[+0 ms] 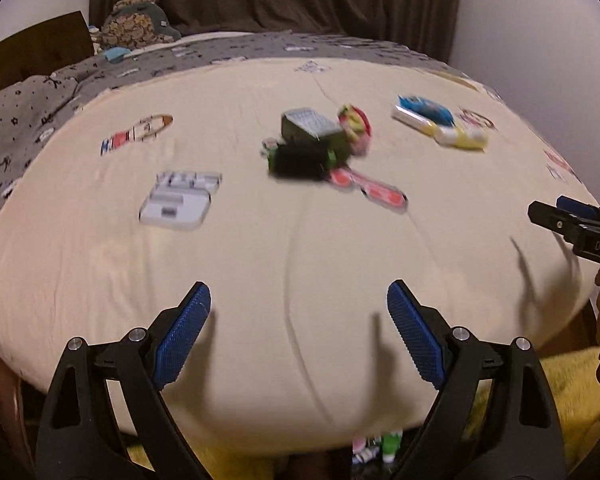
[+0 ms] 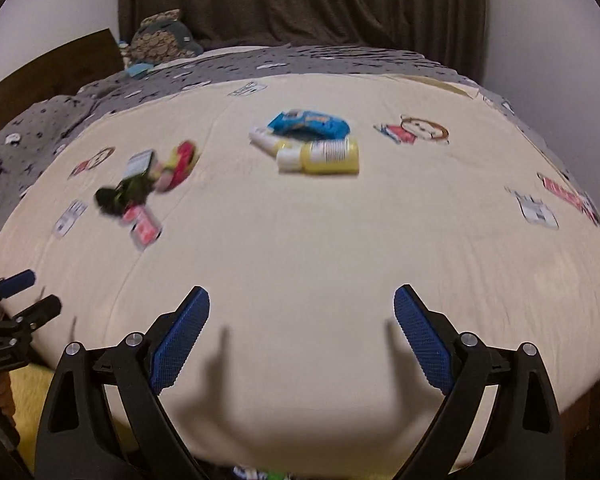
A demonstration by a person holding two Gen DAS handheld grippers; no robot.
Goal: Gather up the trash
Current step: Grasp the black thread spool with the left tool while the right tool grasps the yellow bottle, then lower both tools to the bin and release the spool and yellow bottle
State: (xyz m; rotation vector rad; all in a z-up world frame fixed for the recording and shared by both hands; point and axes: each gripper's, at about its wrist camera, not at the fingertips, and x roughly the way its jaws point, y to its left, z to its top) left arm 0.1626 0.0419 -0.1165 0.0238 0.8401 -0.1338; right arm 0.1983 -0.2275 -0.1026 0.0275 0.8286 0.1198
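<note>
Trash lies on a cream bedspread (image 1: pixel 260 264). A dark green box (image 1: pixel 308 148) with a red-and-yellow wrapper (image 1: pixel 355 126) and a red flat packet (image 1: pixel 374 188) sit mid-bed; they also show in the right wrist view (image 2: pixel 128 194). A blue packet (image 2: pixel 310 124) and a yellow bottle (image 2: pixel 326 156) lie further right; they also show in the left wrist view (image 1: pixel 440 122). My left gripper (image 1: pixel 299 300) is open and empty above the near bed edge. My right gripper (image 2: pixel 302 304) is open and empty, short of the bottle.
A grey patterned blanket (image 1: pixel 40 108) and a stuffed toy (image 1: pixel 140 24) lie at the bed's head. Dark curtain (image 2: pixel 300 4) behind. Yellow rug (image 1: pixel 572 380) on the floor below the bed edge. Printed pictures decorate the bedspread.
</note>
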